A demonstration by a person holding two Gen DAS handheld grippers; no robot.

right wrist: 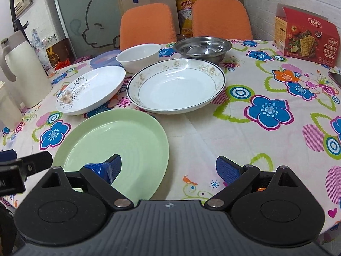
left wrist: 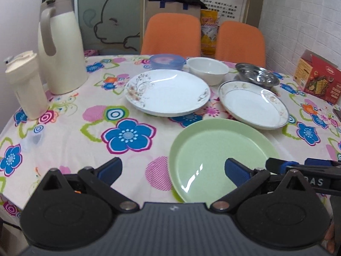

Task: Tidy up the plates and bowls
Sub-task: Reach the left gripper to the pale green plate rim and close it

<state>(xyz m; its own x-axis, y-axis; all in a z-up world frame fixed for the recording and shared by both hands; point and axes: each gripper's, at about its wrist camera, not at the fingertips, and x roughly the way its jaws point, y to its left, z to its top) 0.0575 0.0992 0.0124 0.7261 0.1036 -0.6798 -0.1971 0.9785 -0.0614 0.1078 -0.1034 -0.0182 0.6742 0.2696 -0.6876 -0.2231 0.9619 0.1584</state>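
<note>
Both grippers hover low over the near edge of the table, which has a flowered cloth, and both have the jaws spread wide w/ nothing between the blue pads.

Left gripper: released, empty. The green plate lies flat on the cloth just ahead of it, at about 1 o'clock from the gap; in this view the right pad stands in front of the plate's near part, the left pad is over bare cloth. I cannot tell if the pad touches the plate.

Right gripper: also released, empty. Here the same green plate is at 10–11 o'clock from the gap, and the left pad stands in front of its near right part (contact not clear).

Beyond the green plate, at 12 o'clock from the left gripper, lies the white plate w/ flower print. To its right is the gold-pattern plate, a deep one w/ dark rim line. In the right view the two rims come very close, and the flower one looks tilted w/ its right edge lifted.

Behind these, the white bowl stands upright, w/ the steel bowl at its 3 o'clock and a blue plastic container at its 9 o'clock.

Other things: a cream jug and a cream bottle at far left, a red cracker box at far right, two orange chairs behind the table.
</note>
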